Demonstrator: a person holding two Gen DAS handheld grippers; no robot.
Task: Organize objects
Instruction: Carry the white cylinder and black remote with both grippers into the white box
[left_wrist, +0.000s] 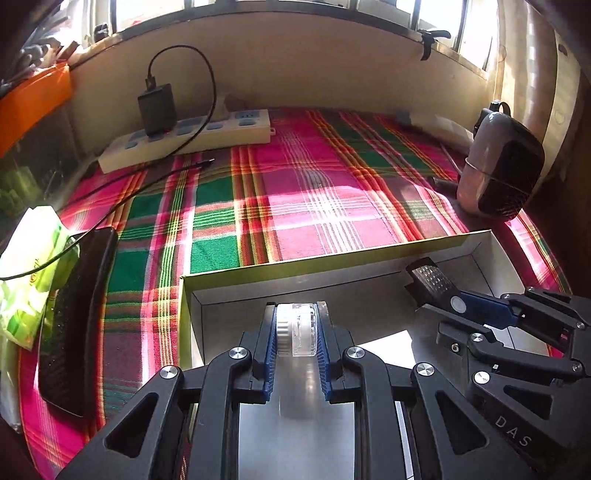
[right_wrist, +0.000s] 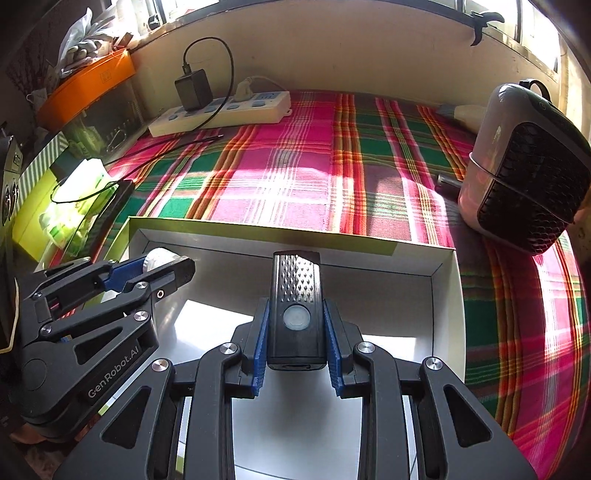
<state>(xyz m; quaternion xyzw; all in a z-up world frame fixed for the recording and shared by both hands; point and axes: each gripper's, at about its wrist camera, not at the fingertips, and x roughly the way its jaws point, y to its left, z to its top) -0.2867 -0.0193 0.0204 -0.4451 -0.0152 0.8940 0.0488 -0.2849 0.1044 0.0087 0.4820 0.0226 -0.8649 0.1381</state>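
Currently, both grippers are held over an open white box (right_wrist: 445, 295). A small clear jar (left_wrist: 297, 328) is clamped by the left gripper (left_wrist: 296, 345), while a black torch (right_wrist: 296, 310), pointing lengthwise away, is clamped by the right gripper (right_wrist: 296, 354); the box floor lies directly below both.

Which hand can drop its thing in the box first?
Probably either: the left tongs hold the small clear jar and the right tongs the black light, both over the box.
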